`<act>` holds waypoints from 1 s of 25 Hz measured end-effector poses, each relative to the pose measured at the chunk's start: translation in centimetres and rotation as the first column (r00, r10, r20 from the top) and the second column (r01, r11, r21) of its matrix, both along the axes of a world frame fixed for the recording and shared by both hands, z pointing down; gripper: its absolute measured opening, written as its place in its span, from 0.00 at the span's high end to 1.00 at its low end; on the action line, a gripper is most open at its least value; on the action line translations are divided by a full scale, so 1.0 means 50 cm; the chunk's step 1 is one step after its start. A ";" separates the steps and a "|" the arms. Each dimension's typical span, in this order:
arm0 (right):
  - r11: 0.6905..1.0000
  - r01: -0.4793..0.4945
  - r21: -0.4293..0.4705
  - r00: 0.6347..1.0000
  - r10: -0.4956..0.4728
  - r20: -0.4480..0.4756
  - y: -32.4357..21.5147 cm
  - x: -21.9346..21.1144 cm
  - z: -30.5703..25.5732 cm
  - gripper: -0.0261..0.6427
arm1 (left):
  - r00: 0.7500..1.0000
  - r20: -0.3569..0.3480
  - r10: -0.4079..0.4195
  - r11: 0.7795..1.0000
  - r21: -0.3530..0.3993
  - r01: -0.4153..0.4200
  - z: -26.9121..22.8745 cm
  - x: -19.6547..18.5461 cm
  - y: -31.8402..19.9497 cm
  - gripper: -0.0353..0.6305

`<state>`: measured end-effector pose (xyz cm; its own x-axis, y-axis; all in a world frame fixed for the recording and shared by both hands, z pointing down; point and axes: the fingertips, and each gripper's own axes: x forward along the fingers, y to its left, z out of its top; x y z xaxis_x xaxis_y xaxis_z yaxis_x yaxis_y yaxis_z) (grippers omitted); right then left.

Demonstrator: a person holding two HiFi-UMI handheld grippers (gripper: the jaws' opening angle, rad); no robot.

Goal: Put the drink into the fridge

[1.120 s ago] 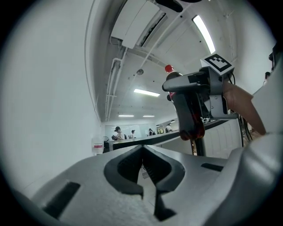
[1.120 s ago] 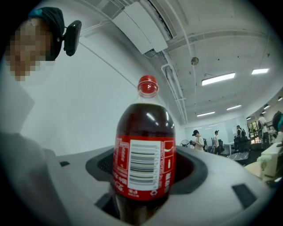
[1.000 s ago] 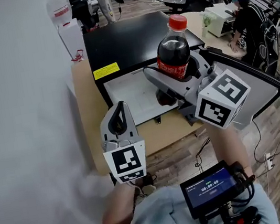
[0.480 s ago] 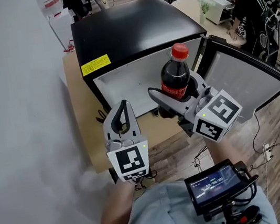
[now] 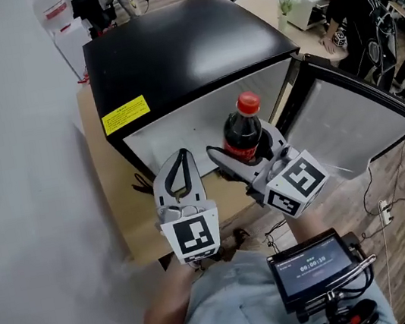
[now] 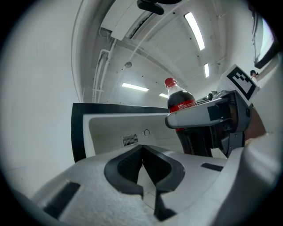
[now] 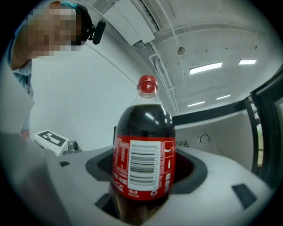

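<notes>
Item: cola bottle (image 5: 243, 133), upright, clamped about its label by the right gripper (image 5: 243, 149). It hangs before the open fridge (image 5: 170, 63), not yet inside.
Door (image 5: 349, 121): swung out at 3 o'clock.
Left gripper (image 5: 179, 161): jaws together, empty, at 9 o'clock of the bottle.
Handling: keep the bottle vertical, advance toward 12 o'clock, let the cap clear the upper frame, and seat the base flat before releasing.

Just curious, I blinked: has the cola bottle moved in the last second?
Yes. The cola bottle has sunk: earlier its cap stood against the fridge's black top; now it sits below that top's front edge, before the white interior.
</notes>
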<state>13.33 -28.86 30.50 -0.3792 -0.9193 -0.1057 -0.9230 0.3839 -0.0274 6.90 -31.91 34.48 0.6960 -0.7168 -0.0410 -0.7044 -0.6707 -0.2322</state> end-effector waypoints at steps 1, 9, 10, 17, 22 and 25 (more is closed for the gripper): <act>1.000 0.008 -0.002 1.000 -0.008 0.002 -0.004 0.003 0.010 0.49 | 1.000 -0.003 -0.009 1.000 0.003 0.009 0.005 0.006 -0.003 0.93; 0.996 0.094 -0.010 0.995 -0.094 -0.025 -0.037 0.023 0.083 0.49 | 0.995 -0.025 -0.100 0.995 -0.001 0.100 0.052 0.019 -0.042 0.93; 0.995 0.101 -0.008 0.994 -0.101 -0.027 -0.042 0.026 0.090 0.49 | 0.993 -0.027 -0.113 0.994 -0.005 0.113 0.057 0.019 -0.047 0.93; 0.989 0.145 0.014 0.989 -0.144 -0.039 -0.080 0.028 0.130 0.49 | 0.982 -0.027 -0.185 0.983 -0.029 0.184 0.085 0.014 -0.071 0.93; 0.989 0.145 0.005 0.989 -0.145 -0.012 -0.105 0.043 0.158 0.49 | 0.979 -0.022 -0.201 0.979 -0.041 0.200 0.106 0.018 -0.085 0.93; 0.991 0.135 0.005 0.991 -0.135 -0.007 -0.120 0.056 0.171 0.49 | 0.979 -0.023 -0.203 0.979 -0.042 0.202 0.117 0.024 -0.095 0.93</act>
